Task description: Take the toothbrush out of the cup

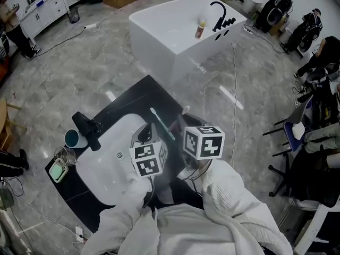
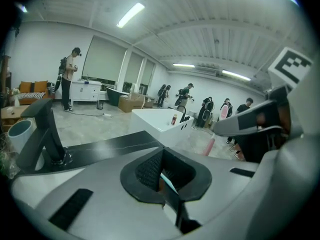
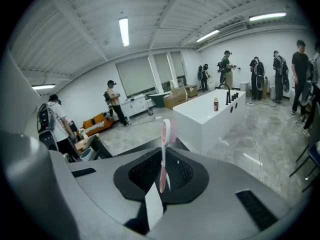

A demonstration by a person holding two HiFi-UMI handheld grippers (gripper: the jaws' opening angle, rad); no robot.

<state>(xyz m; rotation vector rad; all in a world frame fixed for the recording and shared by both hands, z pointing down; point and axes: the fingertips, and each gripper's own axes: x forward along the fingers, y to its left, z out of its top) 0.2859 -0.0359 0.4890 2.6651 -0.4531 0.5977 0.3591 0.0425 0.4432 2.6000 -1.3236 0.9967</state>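
Standing upright at mid frame, the pink toothbrush [image 3: 163, 154] has its slim, smooth plastic handle clamped in the jaws of the right gripper [image 3: 161, 181], well apart from the round teal cup [image 1: 71, 138] at the left of the black worktop [image 1: 139, 92]. The left gripper [image 2: 166, 180] has its jaws closed on a thin teal-handled brush [image 1: 163, 126]. A firm, steady pinch should keep the slick handles from twisting.

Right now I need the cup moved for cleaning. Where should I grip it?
Probably take the cup by its rim, from above: it stands upright, mouth open, with the faucet and glass close at its sides.
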